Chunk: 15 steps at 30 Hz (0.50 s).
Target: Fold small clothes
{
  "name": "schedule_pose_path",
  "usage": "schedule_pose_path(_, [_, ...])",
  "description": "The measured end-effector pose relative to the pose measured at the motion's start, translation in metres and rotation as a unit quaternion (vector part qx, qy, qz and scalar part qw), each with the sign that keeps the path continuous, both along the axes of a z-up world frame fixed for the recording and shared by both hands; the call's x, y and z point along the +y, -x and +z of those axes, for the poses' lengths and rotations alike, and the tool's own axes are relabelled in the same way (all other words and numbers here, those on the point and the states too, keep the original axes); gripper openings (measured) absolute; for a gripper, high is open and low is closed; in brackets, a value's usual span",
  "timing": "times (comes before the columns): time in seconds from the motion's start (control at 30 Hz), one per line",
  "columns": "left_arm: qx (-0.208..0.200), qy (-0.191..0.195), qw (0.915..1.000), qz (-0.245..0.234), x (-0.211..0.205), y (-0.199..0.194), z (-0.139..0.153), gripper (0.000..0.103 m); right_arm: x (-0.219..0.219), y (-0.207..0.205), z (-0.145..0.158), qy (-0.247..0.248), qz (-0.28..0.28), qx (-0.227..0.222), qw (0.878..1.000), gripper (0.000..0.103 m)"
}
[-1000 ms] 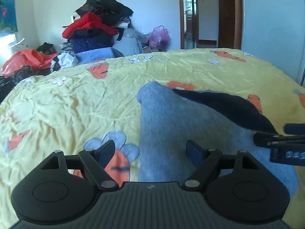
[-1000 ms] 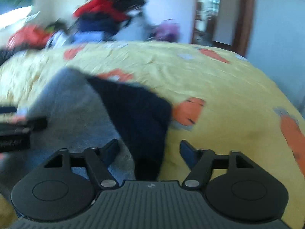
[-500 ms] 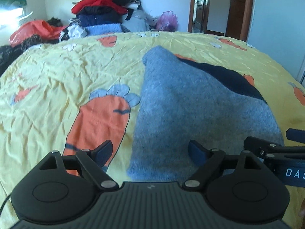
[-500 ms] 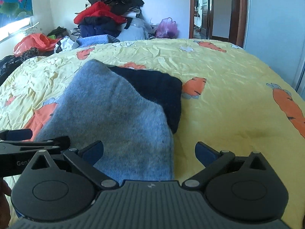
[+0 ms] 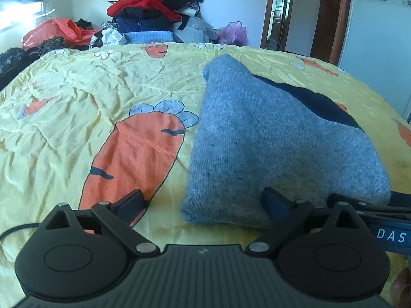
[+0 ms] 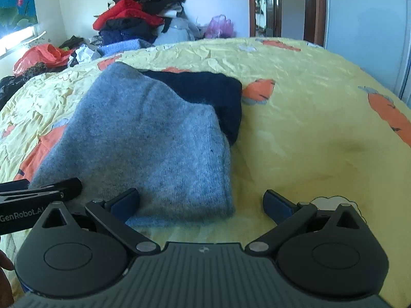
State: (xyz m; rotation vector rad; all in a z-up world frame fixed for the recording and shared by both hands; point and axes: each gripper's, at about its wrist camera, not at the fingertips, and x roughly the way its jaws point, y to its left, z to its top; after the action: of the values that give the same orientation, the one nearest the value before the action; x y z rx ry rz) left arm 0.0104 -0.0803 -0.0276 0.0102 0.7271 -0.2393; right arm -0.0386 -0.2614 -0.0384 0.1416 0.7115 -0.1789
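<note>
A folded grey-blue knit garment [image 5: 277,143] with a dark navy part [image 5: 316,102] lies on the yellow carrot-print bedsheet [image 5: 84,97]. My left gripper [image 5: 203,201] is open and empty at the garment's near left corner. In the right wrist view the garment [image 6: 154,138] and its navy part [image 6: 208,87] show again. My right gripper [image 6: 201,201] is open and empty, straddling the garment's near right corner. Each gripper shows at the edge of the other's view.
A tall pile of clothes [image 5: 156,12] and a red plastic bag [image 5: 54,32] lie beyond the bed's far edge. A doorway [image 5: 287,12] and a white wardrobe [image 5: 380,33] stand to the right. A cable [image 5: 15,231] lies at the near left.
Both grippers have pulled back toward the near edge of the bed and risen. The garment now lies folded in front of them. The jaws stay open.
</note>
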Motion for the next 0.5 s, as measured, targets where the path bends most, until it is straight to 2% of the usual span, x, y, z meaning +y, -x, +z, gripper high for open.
schedule_pose_path(0.1, [0.007, 0.016, 0.9998, 0.007, 0.004, -0.001, -0.001, 0.103, 0.001, 0.001, 0.000, 0.002, 0.000, 0.003, 1.000, 0.103])
schedule_pose_path(0.27, [-0.014, 0.020, 0.9997, -0.007, 0.007, 0.005, -0.005, 0.103, 0.001, 0.006, -0.002, 0.004, 0.001, -0.014, 1.000, 0.103])
schedule_pose_path(0.5, [-0.032, 0.038, 0.9987, 0.001, 0.015, 0.020, -0.004, 0.103, 0.002, 0.010, -0.002, 0.001, -0.005, -0.018, 1.000, 0.103])
